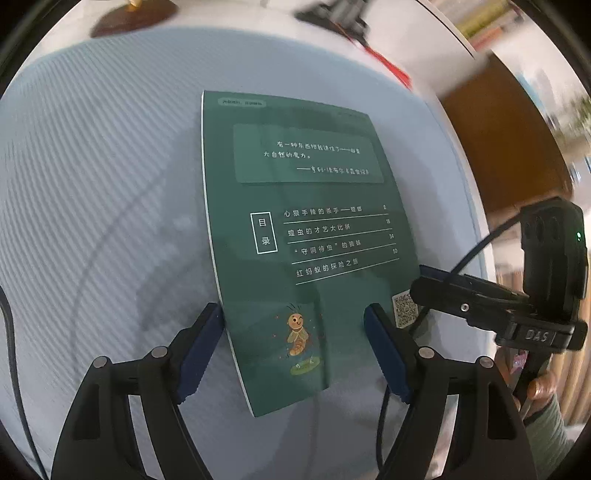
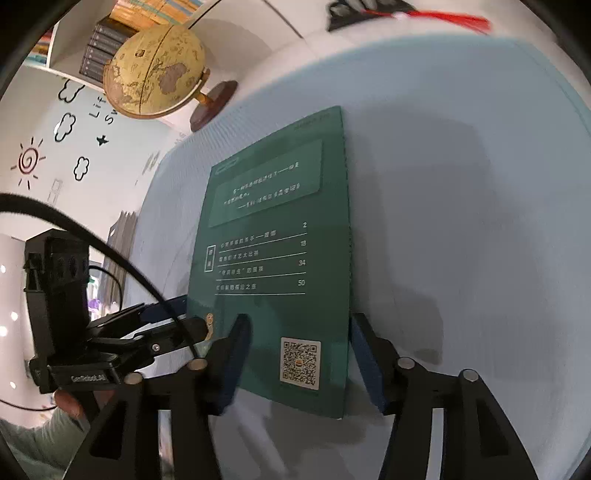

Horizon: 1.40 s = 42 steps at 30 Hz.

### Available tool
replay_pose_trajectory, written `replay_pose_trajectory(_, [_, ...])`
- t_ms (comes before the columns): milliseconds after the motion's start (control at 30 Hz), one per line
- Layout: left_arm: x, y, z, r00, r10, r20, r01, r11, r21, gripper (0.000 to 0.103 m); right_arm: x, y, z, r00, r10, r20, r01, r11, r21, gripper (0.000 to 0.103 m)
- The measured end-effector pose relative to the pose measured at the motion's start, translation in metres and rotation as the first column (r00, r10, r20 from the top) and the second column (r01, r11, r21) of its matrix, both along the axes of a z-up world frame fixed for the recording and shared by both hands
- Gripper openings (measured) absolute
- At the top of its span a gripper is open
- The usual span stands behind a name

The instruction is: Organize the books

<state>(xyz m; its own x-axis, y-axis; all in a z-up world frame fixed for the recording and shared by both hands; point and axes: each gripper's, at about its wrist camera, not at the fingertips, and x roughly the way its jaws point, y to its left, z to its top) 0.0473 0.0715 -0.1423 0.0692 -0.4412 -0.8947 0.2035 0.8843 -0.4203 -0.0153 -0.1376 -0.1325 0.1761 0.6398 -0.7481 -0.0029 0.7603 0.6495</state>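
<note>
A thin green book [image 1: 306, 236] lies flat on a pale blue ribbed mat [image 1: 92, 184], back cover up, with white contents text, a cartoon insect and a QR code. My left gripper [image 1: 295, 350] hovers open over its near end, one pad by the book's left edge, the other over the cover. In the right wrist view the same book [image 2: 280, 258] lies under my right gripper [image 2: 301, 358], also open. One of its pads is over the cover and the other just past the right edge. Each gripper shows in the other's view: the right gripper [image 1: 424, 284] at the QR corner, the left gripper [image 2: 184, 317] at the insect corner.
A tan globe [image 2: 155, 70] on a dark wooden foot stands beyond the mat's far left corner. Behind it is a shelf of books [image 2: 99, 48]. A red tassel [image 2: 443, 16] lies past the far edge. A person's hand [image 1: 543, 387] holds the right gripper's handle.
</note>
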Motion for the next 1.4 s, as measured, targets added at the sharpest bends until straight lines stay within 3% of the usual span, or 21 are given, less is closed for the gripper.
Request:
replay_pose_trajectory(67, [-0.017, -0.003, 0.001, 1.000, -0.022, -0.021, 0.021, 1.000, -0.016, 0.076, -0.010, 0.003, 0.002, 1.000, -0.012, 0.000, 0.012, 1.000, -0.011, 0.062])
replay_pose_trajectory(200, [-0.033, 0.003, 0.003, 0.999, 0.028, -0.018, -0.028, 0.999, -0.046, 0.076, -0.024, -0.006, 0.002, 0.992, -0.120, 0.031, 0.121, 0.992, -0.040, 0.062])
replay_pose_trajectory(400, [-0.037, 0.009, -0.002, 0.998, 0.060, -0.012, -0.061, 0.995, -0.075, 0.075, -0.016, 0.029, 0.007, 0.991, -0.091, 0.100, 0.105, 0.985, -0.140, 0.068])
replay_pose_trajectory(467, [-0.043, 0.018, -0.003, 0.998, 0.068, -0.015, -0.069, 0.992, -0.102, 0.075, -0.013, 0.025, 0.004, 0.992, -0.104, 0.071, 0.109, 0.991, -0.072, 0.068])
replay_pose_trajectory(533, [-0.043, 0.027, -0.004, 0.997, 0.076, -0.029, -0.080, 0.986, -0.150, 0.076, -0.015, 0.010, -0.001, 0.993, -0.119, 0.002, 0.119, 0.988, 0.097, 0.069])
replay_pose_trajectory(600, [-0.042, 0.037, -0.006, 0.994, 0.091, -0.063, -0.103, 0.974, -0.203, 0.077, -0.020, 0.001, -0.004, 0.996, -0.085, -0.038, 0.092, 0.941, 0.326, 0.069])
replay_pose_trajectory(667, [-0.041, 0.048, -0.010, 0.989, 0.099, -0.108, -0.126, 0.951, -0.281, 0.080, -0.022, 0.007, -0.006, 0.998, -0.049, -0.040, 0.061, 0.906, 0.418, 0.067])
replay_pose_trajectory(700, [-0.040, 0.051, -0.013, 0.986, 0.101, -0.135, -0.138, 0.942, -0.307, 0.080, -0.020, 0.017, -0.007, 0.999, -0.025, -0.036, 0.038, 0.912, 0.409, 0.067])
replay_pose_trajectory(767, [-0.039, 0.053, -0.014, 0.984, 0.097, -0.153, -0.143, 0.933, -0.330, 0.080, -0.010, 0.041, -0.014, 0.999, 0.008, -0.037, 0.004, 0.952, 0.305, 0.067])
replay_pose_trajectory(800, [-0.039, 0.053, -0.014, 0.984, 0.101, -0.150, -0.144, 0.939, -0.313, 0.071, -0.001, 0.051, -0.022, 0.999, 0.004, -0.046, 0.010, 0.957, 0.289, 0.065])
replay_pose_trajectory(833, [-0.038, 0.052, -0.014, 0.985, 0.096, -0.145, -0.136, 0.943, -0.303, 0.072, 0.004, 0.052, -0.024, 0.999, -0.028, -0.045, 0.041, 0.947, 0.319, 0.063])
replay_pose_trajectory(867, [-0.038, 0.052, -0.013, 0.985, 0.086, -0.149, -0.129, 0.944, -0.304, 0.072, 0.008, 0.050, -0.023, 0.998, -0.051, -0.045, 0.064, 0.937, 0.344, 0.045])
replay_pose_trajectory(933, [-0.041, 0.058, -0.008, 0.983, 0.097, -0.157, -0.141, 0.945, -0.294, 0.072, 0.015, 0.046, -0.011, 0.994, -0.110, -0.008, 0.106, 0.929, 0.354, 0.041])
replay_pose_trajectory(1000, [-0.051, 0.071, 0.000, 0.985, 0.127, -0.118, -0.152, 0.958, -0.245, 0.072, 0.015, 0.049, 0.009, 0.993, -0.100, 0.065, 0.079, 0.959, 0.273, 0.037])
replay_pose_trajectory(1067, [-0.053, 0.078, 0.007, 0.986, 0.146, -0.084, -0.160, 0.966, -0.203, 0.072, 0.018, 0.065, 0.036, 0.990, -0.026, 0.136, 0.010, 0.993, 0.116, 0.037])
replay_pose_trajectory(1167, [-0.052, 0.093, 0.017, 0.978, 0.196, -0.072, -0.207, 0.954, -0.216, 0.072, 0.023, 0.092, 0.068, 0.975, 0.069, 0.213, -0.067, 0.998, -0.015, 0.037])
replay_pose_trajectory(1267, [-0.051, 0.109, 0.031, 0.969, 0.239, -0.069, -0.249, 0.932, -0.264, 0.072, 0.022, 0.120, 0.094, 0.951, 0.153, 0.268, -0.140, 0.988, -0.066, 0.037])
replay_pose_trajectory(1400, [-0.054, 0.133, 0.045, 0.959, 0.266, -0.097, -0.283, 0.894, -0.347, 0.072, 0.019, 0.178, 0.120, 0.890, 0.319, 0.324, -0.269, 0.944, -0.190, 0.038])
